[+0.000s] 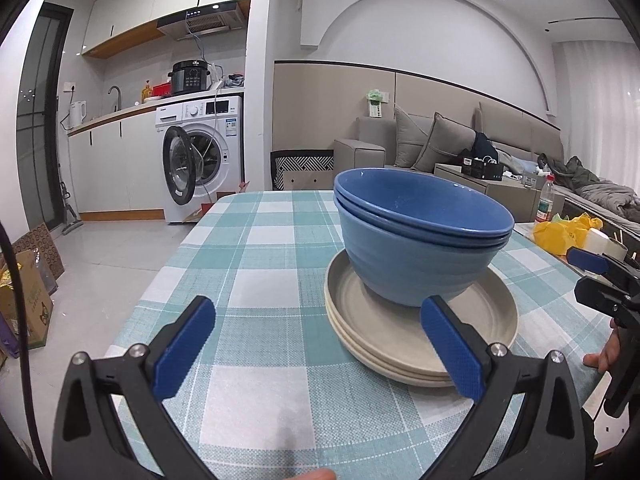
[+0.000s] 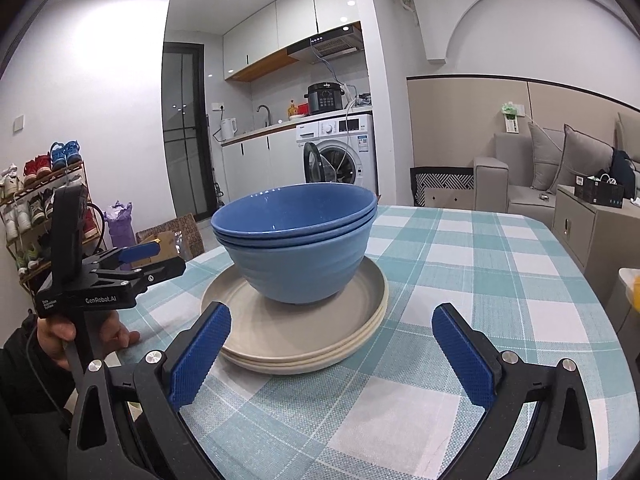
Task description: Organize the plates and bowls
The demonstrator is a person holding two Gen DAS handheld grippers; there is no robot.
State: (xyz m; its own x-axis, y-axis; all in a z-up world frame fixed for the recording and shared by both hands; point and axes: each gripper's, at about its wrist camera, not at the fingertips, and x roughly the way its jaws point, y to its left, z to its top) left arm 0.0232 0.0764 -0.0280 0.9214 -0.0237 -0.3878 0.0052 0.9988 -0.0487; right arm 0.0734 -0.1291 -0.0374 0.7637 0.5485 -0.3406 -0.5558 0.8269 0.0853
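Three blue bowls [image 2: 298, 248], seemingly, nest atop stacked beige plates [image 2: 304, 332].

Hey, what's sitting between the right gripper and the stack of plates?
Nothing: in the right wrist view only bare checked tablecloth separates the right gripper from the beige plates.

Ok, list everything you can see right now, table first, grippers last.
bowls: three, blue, nested, on the plates
plates: three, beige, stacked, mid-table
tablecloth: one, teal and white check, covers the table
yellow bag: one, table's right edge
bottle: one, clear, red cap, behind the bag
washer: one, white, door open, under the counter
cooker: one, black, on the washer
kettle: one, white, on the counter
sofa: one, grey, with cushions, right
shoe rack: one, full, left wall
left gripper: open, short of the stack
right gripper: open, short of the stack
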